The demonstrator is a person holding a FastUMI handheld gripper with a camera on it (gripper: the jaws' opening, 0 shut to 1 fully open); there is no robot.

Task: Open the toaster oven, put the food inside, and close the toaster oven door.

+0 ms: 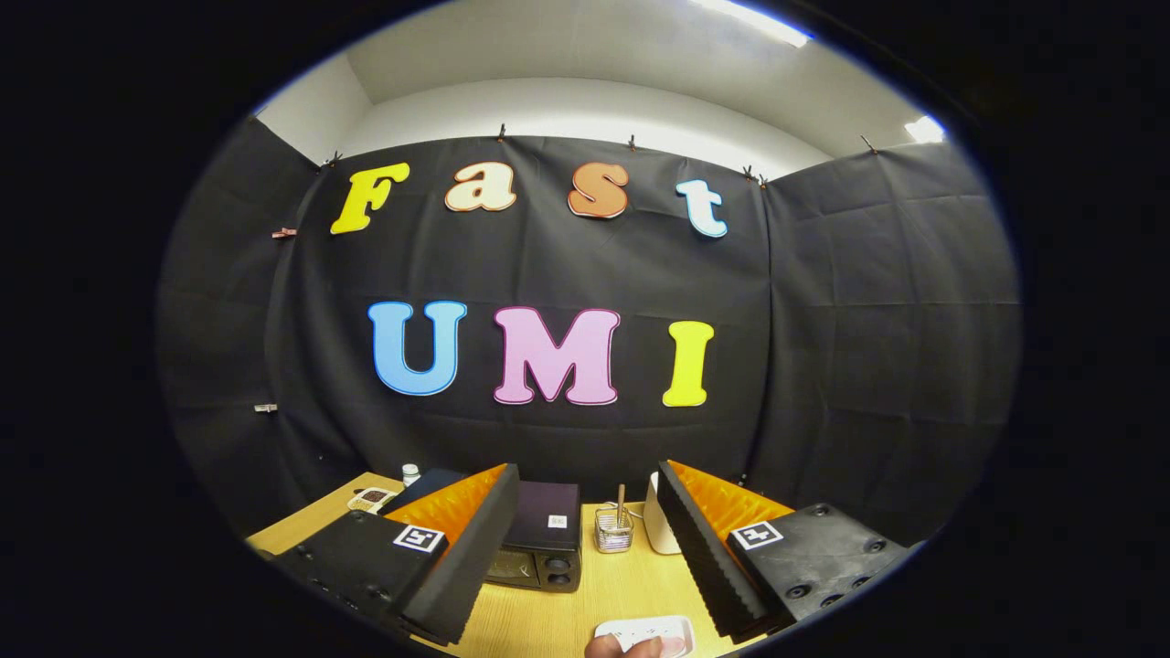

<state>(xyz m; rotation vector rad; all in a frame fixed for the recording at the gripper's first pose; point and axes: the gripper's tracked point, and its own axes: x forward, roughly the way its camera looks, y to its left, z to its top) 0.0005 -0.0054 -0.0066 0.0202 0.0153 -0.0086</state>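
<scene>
While I held my gripper (578,548) high over the wooden table (558,621), its two fingers stood wide apart and had hold of nothing.

Item: toaster oven (543,537), dark, seated on the table beyond and between the fingers, nearer the left one, which hid its left part. Its door looked closed, with two round knobs at the right of its front.

Item: small clear container (613,530), just right of the toaster oven, with a thin upright stick or utensil in it; I could not tell its other contents.

Item: white object (660,530), right of the clear container and partly behind the right finger; kind not made out.

Item: white tray (651,632), near side of the table, between the fingers, with something pale pink in it. A person's fingertip (622,647) touched its near rim.

Item: small white-capped bottle (410,474), far left of the table, contents not visible.

Item: pale patterned object (370,499), beside that bottle, kind not made out.
</scene>
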